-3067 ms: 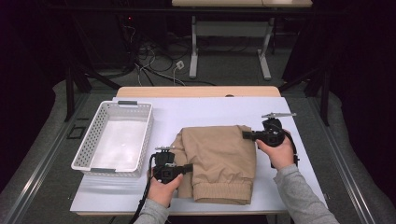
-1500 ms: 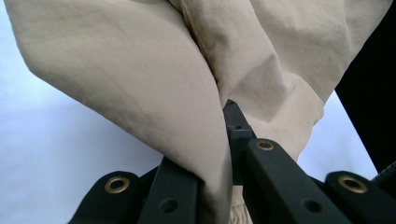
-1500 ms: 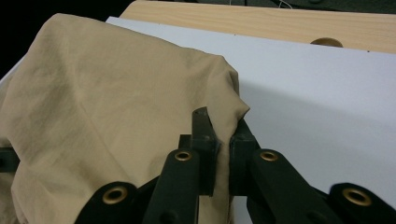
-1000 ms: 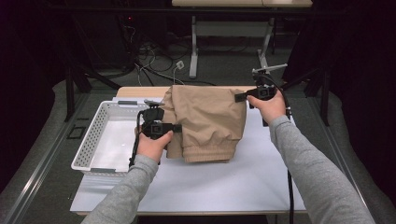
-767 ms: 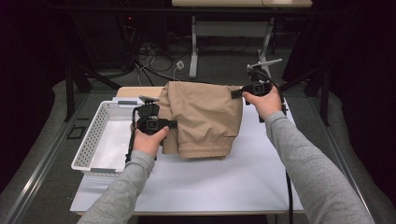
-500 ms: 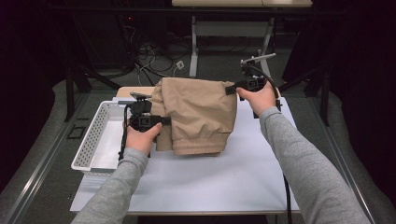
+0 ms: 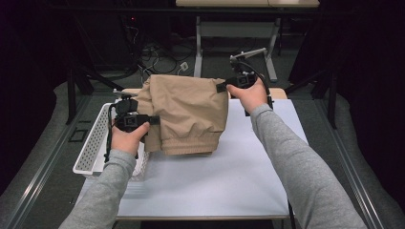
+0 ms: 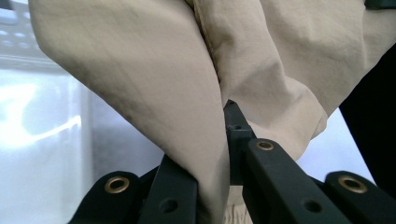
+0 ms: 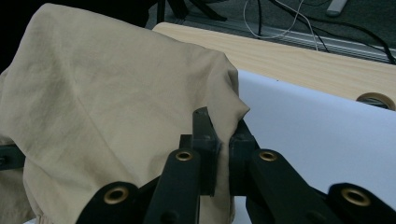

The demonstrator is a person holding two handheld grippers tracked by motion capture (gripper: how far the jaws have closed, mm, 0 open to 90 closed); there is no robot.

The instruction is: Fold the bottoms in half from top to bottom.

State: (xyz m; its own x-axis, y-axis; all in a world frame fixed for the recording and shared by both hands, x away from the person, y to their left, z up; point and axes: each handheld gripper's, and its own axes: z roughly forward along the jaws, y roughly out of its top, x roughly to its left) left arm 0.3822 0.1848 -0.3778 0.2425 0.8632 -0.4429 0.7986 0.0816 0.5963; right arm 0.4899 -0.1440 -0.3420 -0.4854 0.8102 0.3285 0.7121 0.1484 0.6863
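From the high view I see my left gripper (image 7: 154,119) and right gripper (image 7: 220,88) each clamped on a side of the folded khaki trousers (image 7: 188,112), which hang in the air between them, above the white table sheet (image 7: 229,176) and partly over the near right corner of the white plastic basket (image 7: 91,148).

In the left gripper view, its jaws pinch a thick fold of the tan cloth (image 8: 154,88), which drapes down over them.

In the right gripper view, the jaws are closed narrow on a corner of the fabric (image 9: 116,116), with the wooden table edge (image 9: 317,65) beyond.
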